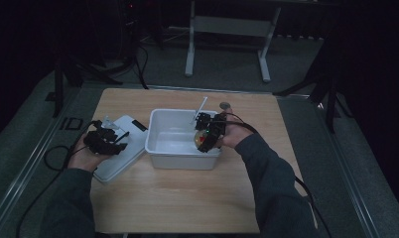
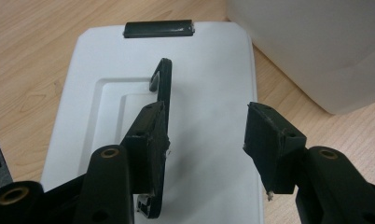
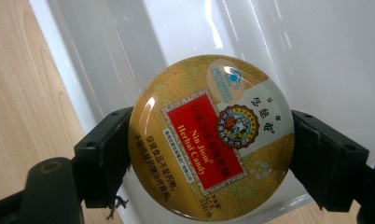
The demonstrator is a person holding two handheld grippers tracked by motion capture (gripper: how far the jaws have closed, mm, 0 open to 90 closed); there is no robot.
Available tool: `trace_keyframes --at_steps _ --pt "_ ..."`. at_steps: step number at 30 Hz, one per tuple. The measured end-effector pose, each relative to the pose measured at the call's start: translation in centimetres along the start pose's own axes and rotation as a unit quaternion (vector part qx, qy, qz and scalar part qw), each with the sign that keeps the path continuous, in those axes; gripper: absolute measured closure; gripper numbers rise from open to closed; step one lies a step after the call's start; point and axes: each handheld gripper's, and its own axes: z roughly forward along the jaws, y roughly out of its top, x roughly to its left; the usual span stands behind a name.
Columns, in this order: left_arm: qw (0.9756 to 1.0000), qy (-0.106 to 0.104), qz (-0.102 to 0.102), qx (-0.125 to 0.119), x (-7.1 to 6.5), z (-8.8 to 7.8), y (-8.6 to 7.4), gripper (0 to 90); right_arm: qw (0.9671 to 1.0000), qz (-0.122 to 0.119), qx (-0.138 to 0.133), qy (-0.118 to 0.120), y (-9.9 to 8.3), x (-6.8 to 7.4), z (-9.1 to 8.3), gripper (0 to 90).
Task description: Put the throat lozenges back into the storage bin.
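Now candy tin (image 3: 211, 136) sits clamped between right tongs (image 3: 209, 154).

— What carries everything here?
— A light wooden table (image 1: 187, 198), pale grain running across its top, standing on a grey floor (image 1: 227, 69).

— What rests directly on it?
— A white plastic bin (image 1: 160, 134), open-topped, near the middle. Just beside it on the left lies a flat white lid (image 1: 130, 136), with a dark clip (image 2: 158, 29) at its far edge; the lid's near corner reaches the table's left edge.

— Anything else on the wood?
— A small round object (image 1: 225, 105) beyond the bin's far right corner, near the back edge; too small to identify. The near half of the tabletop is bare wood.
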Motion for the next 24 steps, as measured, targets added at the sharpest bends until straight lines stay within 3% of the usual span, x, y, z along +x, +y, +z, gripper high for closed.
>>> trace_keyframes --at_steps 24 --pt "1.0000 0.001 0.000 0.000 -0.02 0.03 -0.02 48.2 0.9998 0.004 -0.017 -0.010 -0.22 -0.04 -0.41 16.8"
